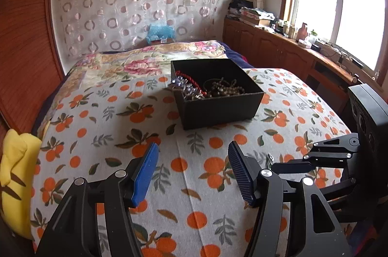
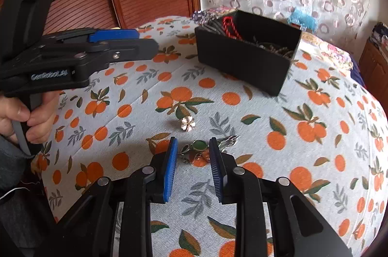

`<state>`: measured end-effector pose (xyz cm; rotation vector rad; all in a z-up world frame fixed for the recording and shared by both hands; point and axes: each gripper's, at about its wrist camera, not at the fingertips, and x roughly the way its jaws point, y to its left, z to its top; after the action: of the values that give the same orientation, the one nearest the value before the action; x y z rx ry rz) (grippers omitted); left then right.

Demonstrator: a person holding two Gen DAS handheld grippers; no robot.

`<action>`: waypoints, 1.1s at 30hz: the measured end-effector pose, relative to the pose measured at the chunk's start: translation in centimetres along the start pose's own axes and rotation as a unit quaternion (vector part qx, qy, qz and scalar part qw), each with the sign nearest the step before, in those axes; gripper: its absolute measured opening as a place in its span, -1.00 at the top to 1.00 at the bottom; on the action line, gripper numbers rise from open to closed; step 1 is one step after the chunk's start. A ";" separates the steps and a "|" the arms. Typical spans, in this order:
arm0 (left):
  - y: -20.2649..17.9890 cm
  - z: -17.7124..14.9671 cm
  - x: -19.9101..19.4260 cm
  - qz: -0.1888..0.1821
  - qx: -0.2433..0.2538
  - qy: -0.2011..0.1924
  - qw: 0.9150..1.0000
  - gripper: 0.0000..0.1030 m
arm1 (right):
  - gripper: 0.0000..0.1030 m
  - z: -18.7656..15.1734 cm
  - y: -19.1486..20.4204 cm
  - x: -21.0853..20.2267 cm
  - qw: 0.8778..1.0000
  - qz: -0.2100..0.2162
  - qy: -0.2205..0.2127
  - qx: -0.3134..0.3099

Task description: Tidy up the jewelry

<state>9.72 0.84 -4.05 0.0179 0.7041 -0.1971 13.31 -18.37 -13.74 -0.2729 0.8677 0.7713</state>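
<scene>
1. Jewelry fills a black box on the bed's orange-print sheet: a red cord, brown beads and clear crystals show inside.
2. Near the right gripper, 2 loose pieces lie on the sheet: a pale flower brooch and, nearer, a green-stone piece with metal links.
3. Right jaws stand apart, the green-stone piece just ahead between the tips, nothing grasped.
4. Left gripper hangs released over bare sheet, empty; a hand holds its handle.
5. Box sits far of both grippers.
</scene>
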 end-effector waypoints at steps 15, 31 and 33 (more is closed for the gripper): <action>-0.4 -1.6 0.3 -0.011 -0.003 0.019 1.000 -0.14 | 0.76 0.3 0.7 0.7 0.998 -0.055 0.006 -0.025; -5.1 -2.2 3.2 -0.064 0.040 0.067 0.995 0.15 | 0.76 0.1 -2.6 -4.5 0.995 -0.075 -0.061 0.013; -5.6 -2.2 3.7 -0.066 0.047 0.073 0.994 0.22 | 0.76 0.1 -2.8 -4.9 0.995 -0.079 -0.065 0.013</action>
<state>9.96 -5.12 -7.83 0.0760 0.8420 -0.3580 13.39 -22.71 -10.11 -0.2616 0.7241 0.6231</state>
